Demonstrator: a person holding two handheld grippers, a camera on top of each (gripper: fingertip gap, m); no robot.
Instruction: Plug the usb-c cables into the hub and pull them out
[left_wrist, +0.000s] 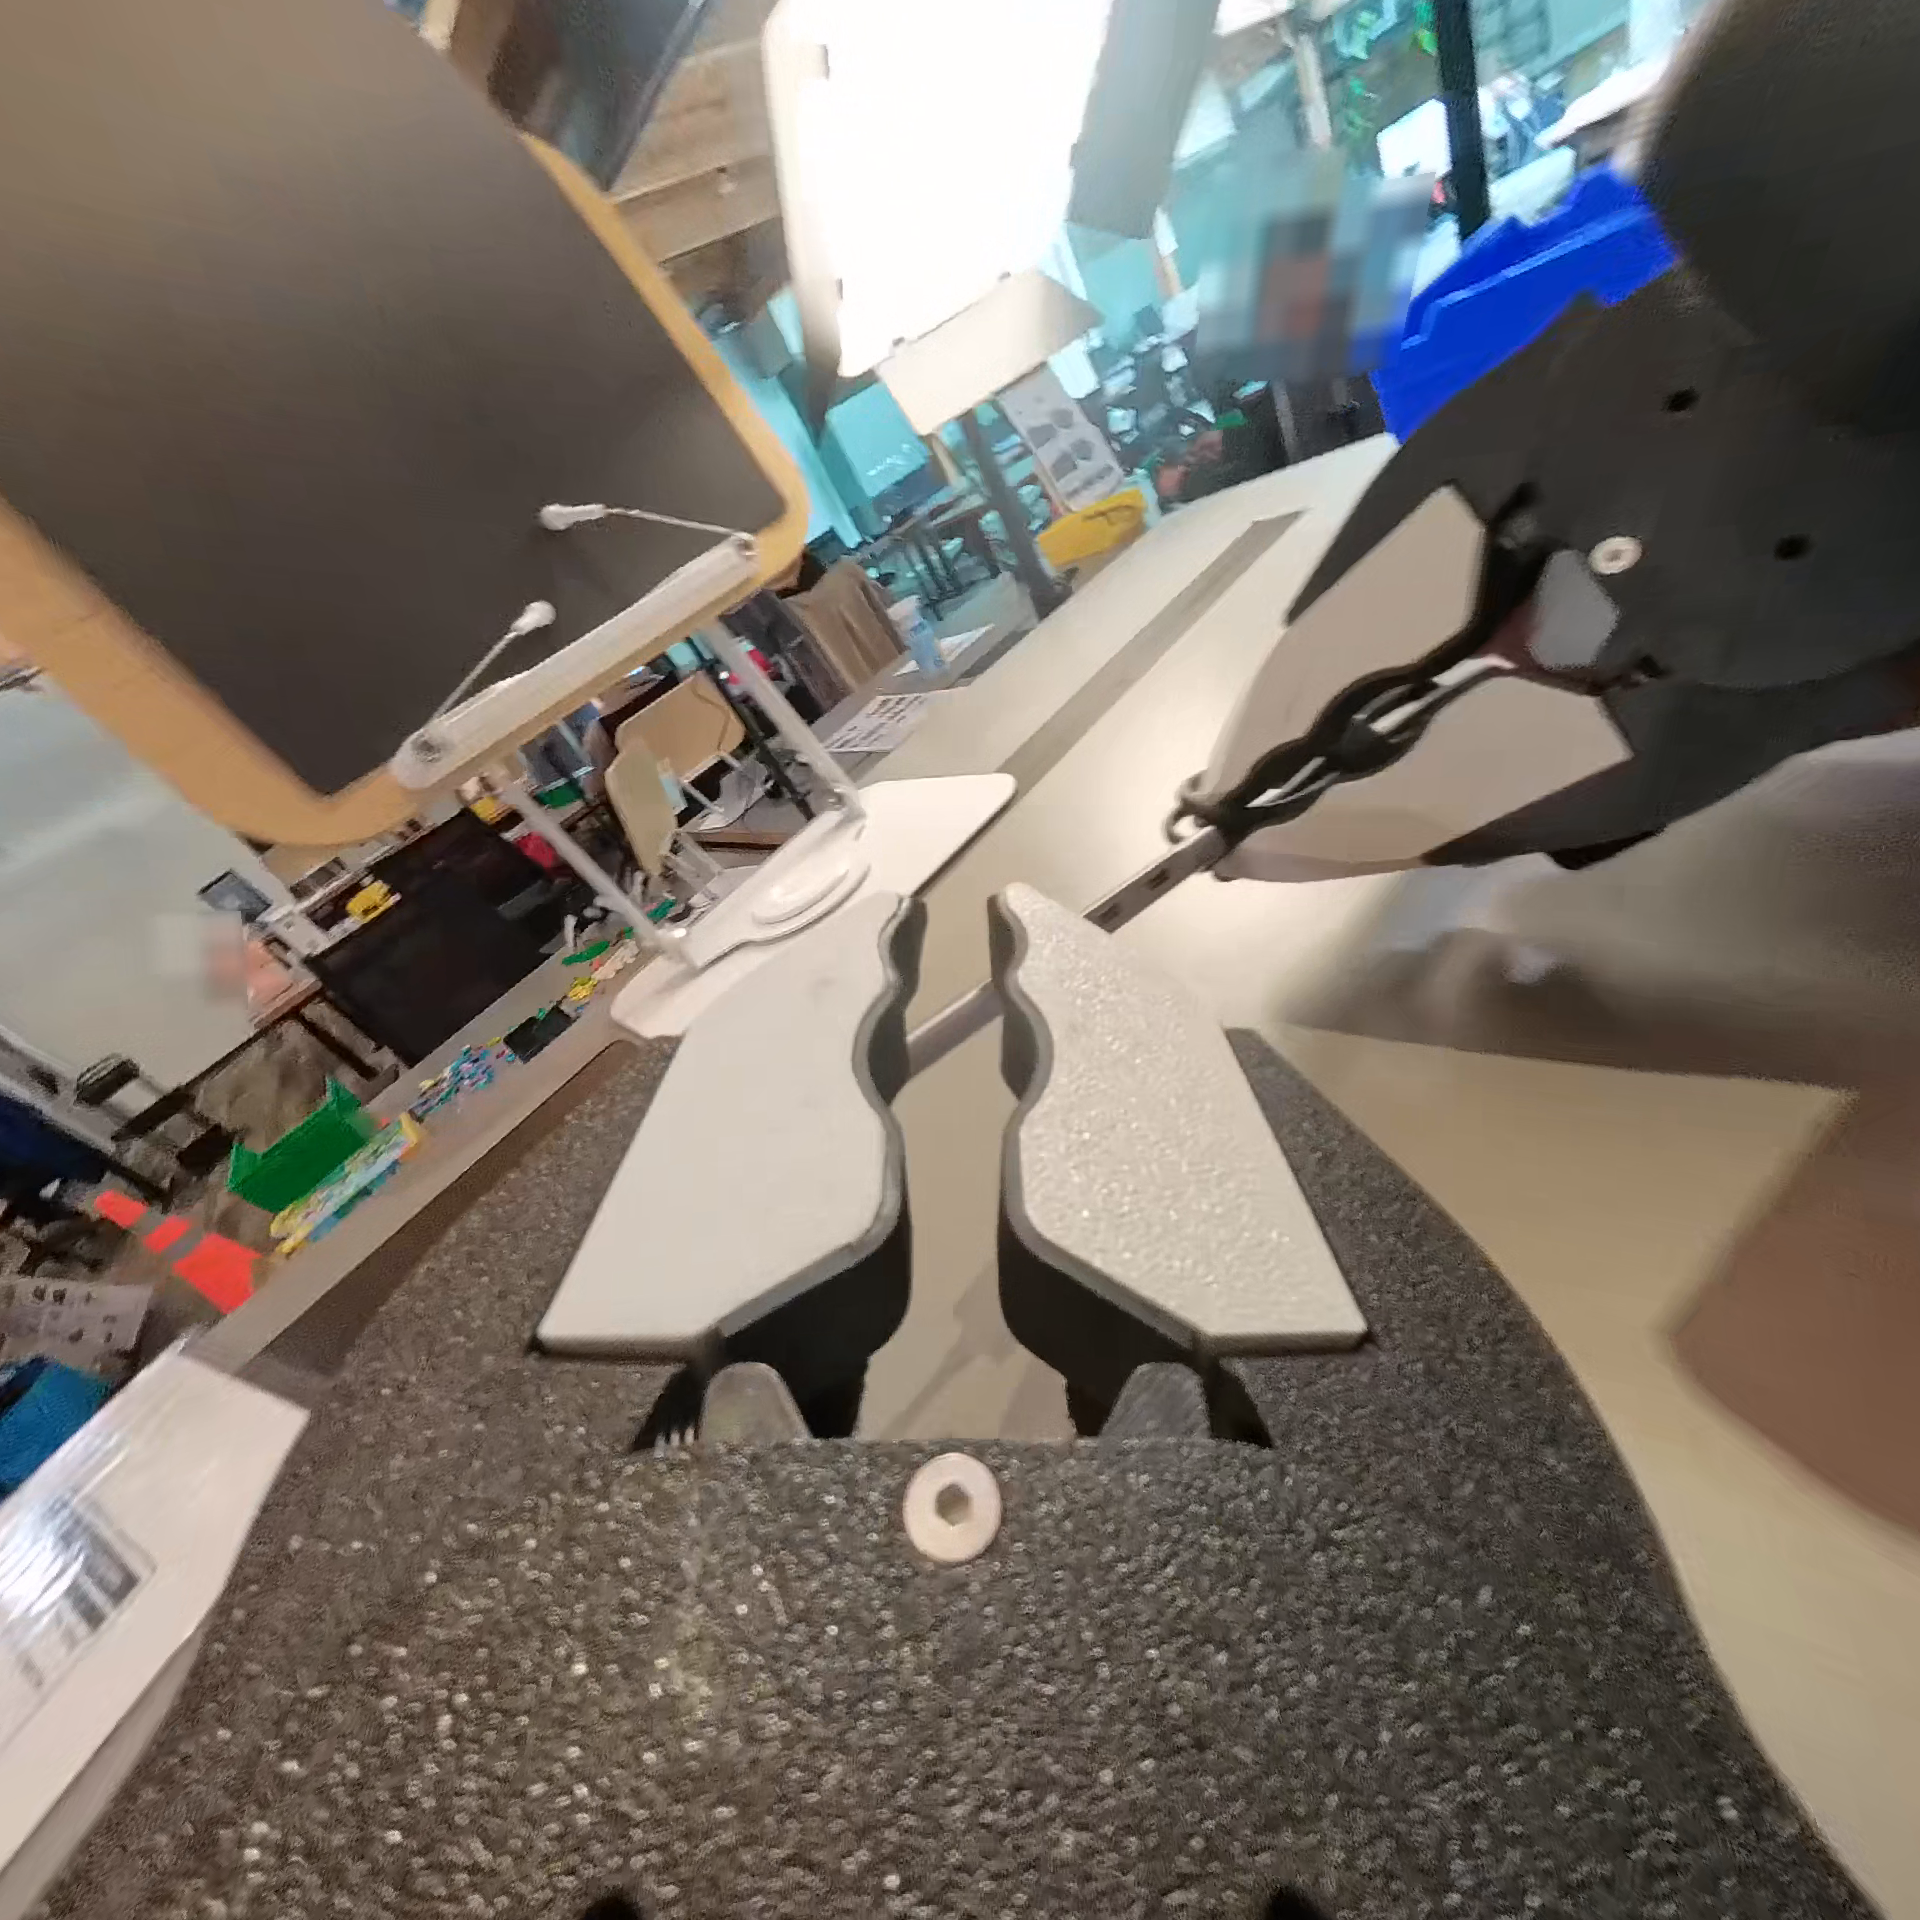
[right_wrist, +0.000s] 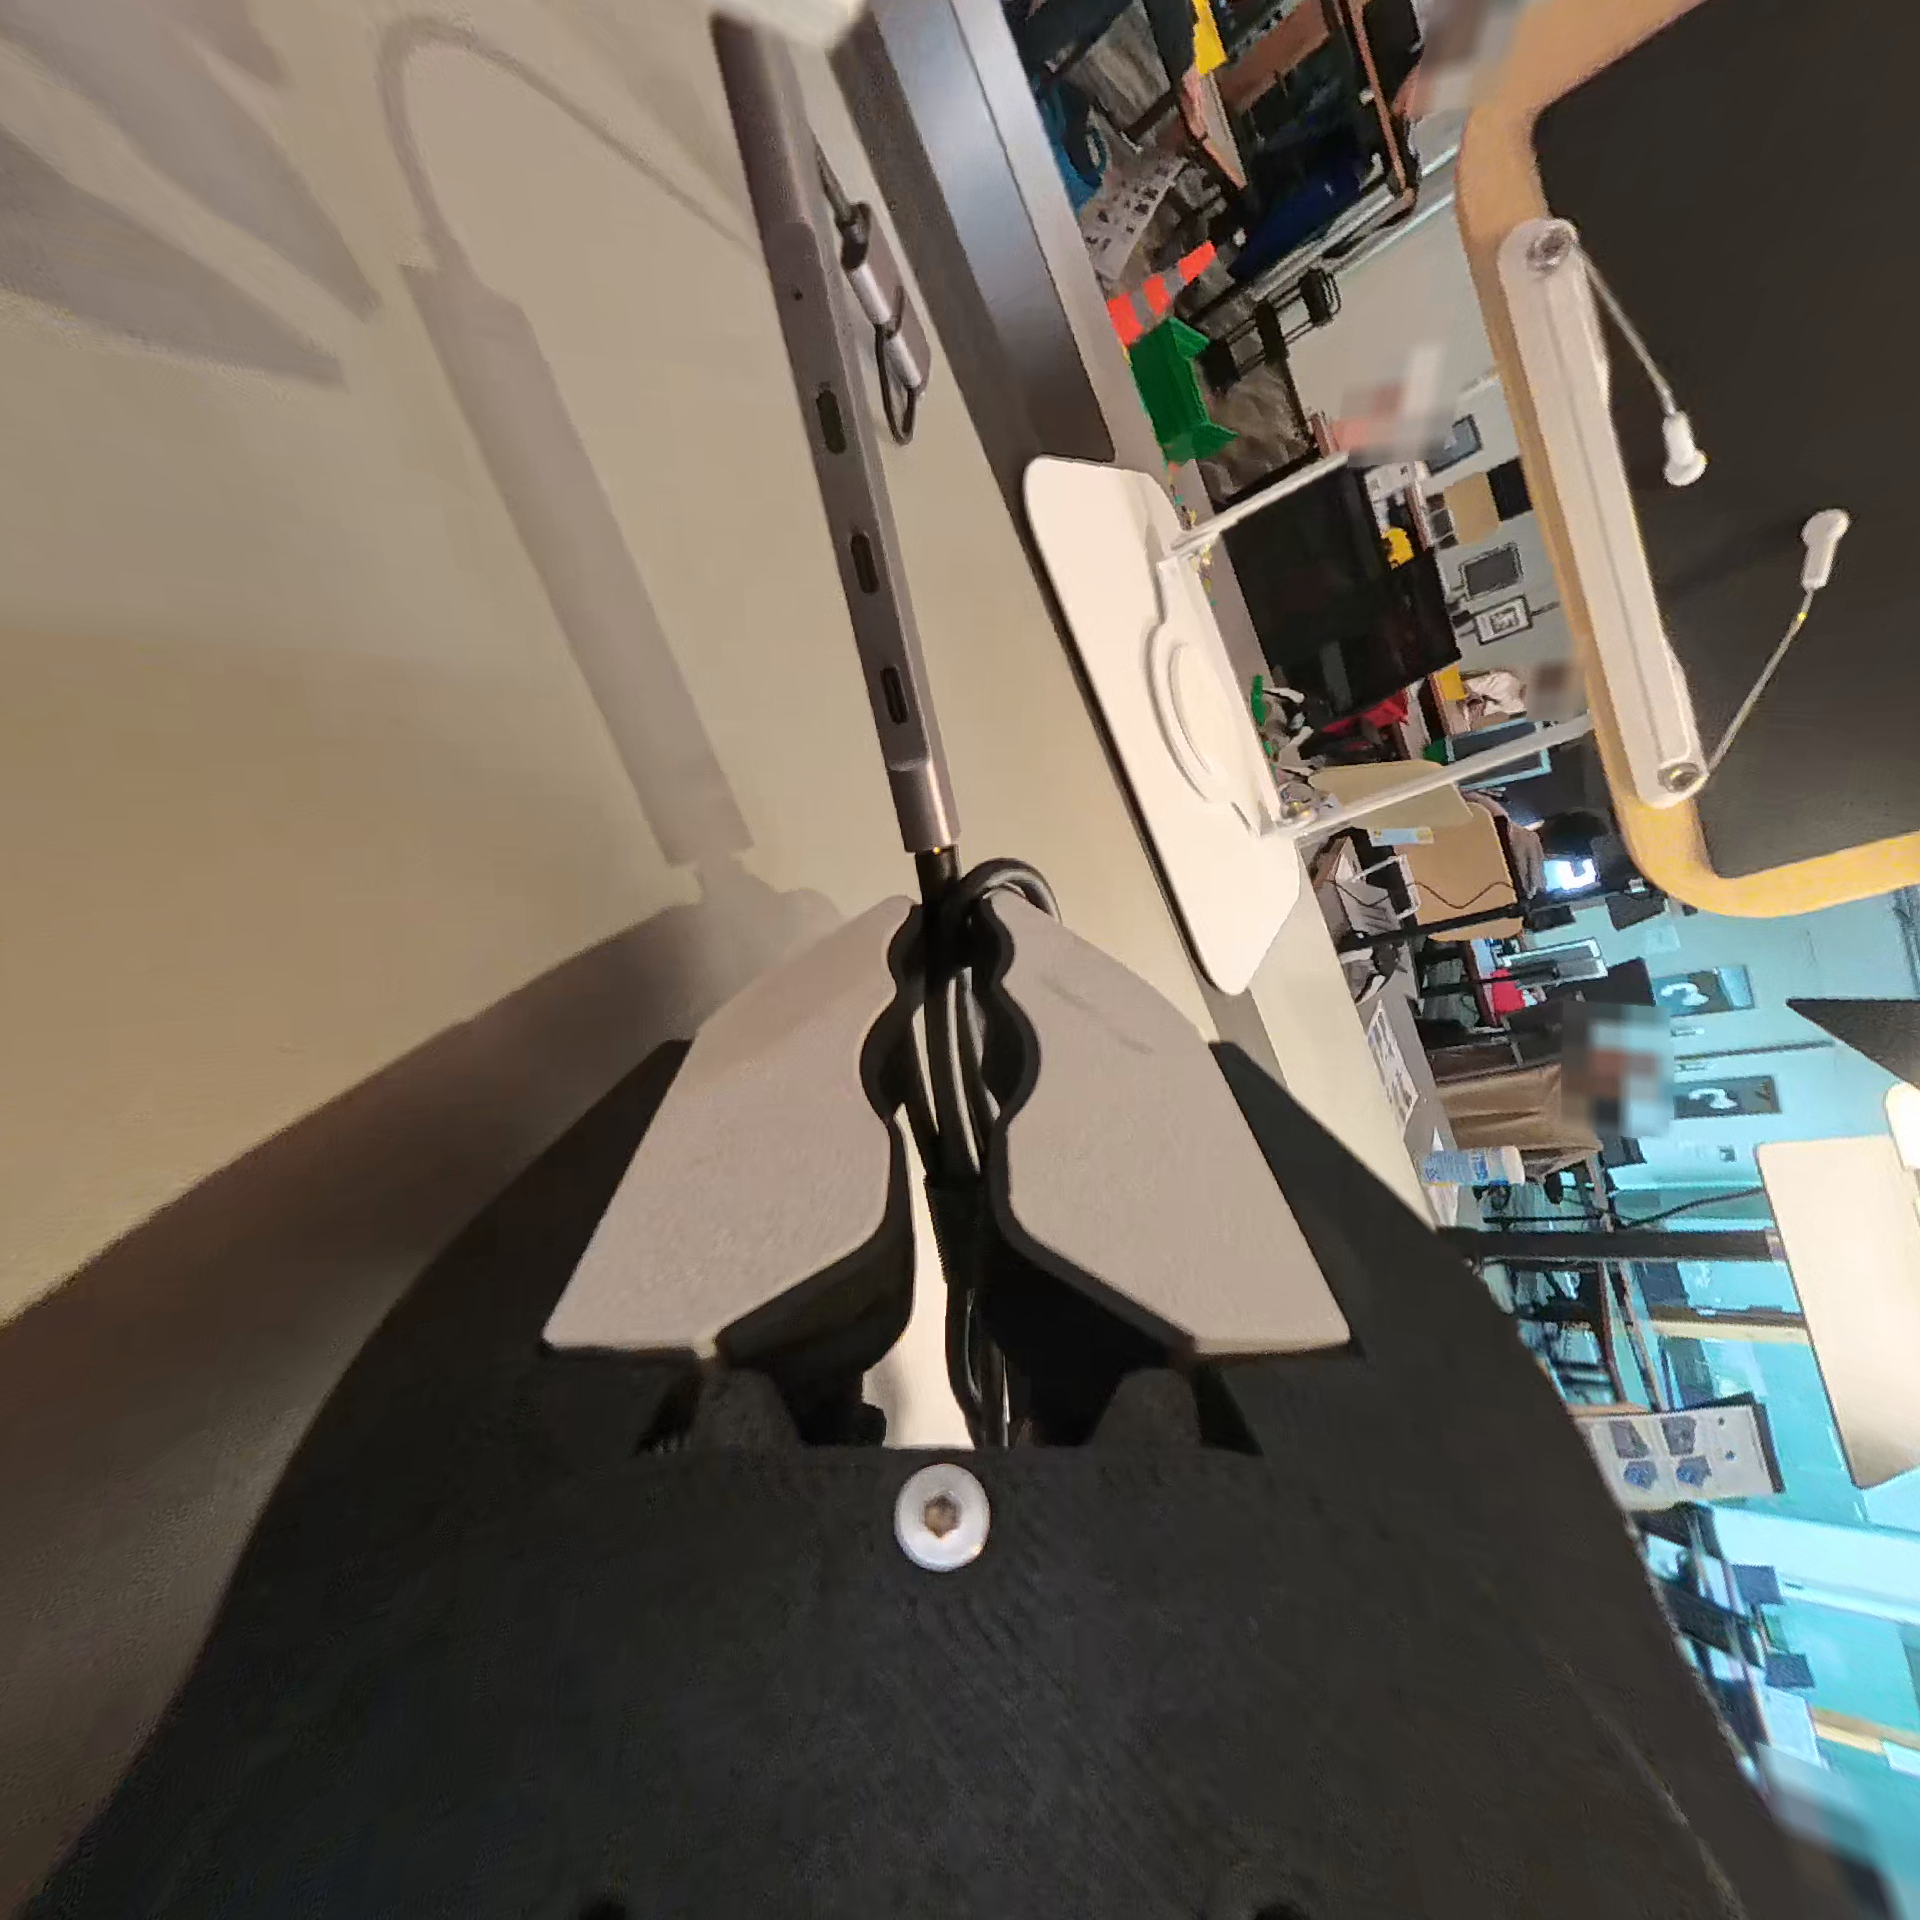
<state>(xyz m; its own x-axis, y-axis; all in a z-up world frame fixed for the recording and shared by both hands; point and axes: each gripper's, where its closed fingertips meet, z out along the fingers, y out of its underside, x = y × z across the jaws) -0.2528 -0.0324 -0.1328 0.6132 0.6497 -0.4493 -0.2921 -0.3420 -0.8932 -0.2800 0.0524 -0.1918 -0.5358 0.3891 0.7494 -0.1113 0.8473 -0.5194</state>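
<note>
A slim grey USB-C hub (right_wrist: 862, 540) is held in the air over the beige table, and its shadow falls on the tabletop. My left gripper (left_wrist: 951, 914) is shut on the hub's far end, and the hub (left_wrist: 1143, 894) runs out from between its fingers. My right gripper (right_wrist: 951, 914) is shut on a bundle of black cable (right_wrist: 956, 1091). The cable's silver plug (right_wrist: 930, 805) sits at the hub's near end. In the left wrist view the right gripper (left_wrist: 1205, 821) is at the upper right. Two more silver plugs (right_wrist: 883, 312) lie against the hub's far side.
A white stand base (left_wrist: 935, 821) rests on the table (left_wrist: 1455, 1143) just beyond the hub and carries a dark, wood-rimmed panel (left_wrist: 312, 416). A dark slot (left_wrist: 1174, 623) runs along the table. A blue bin (left_wrist: 1507, 301) stands at the far right. Cluttered room beyond. There is about 11 cm between the tips of the two grippers.
</note>
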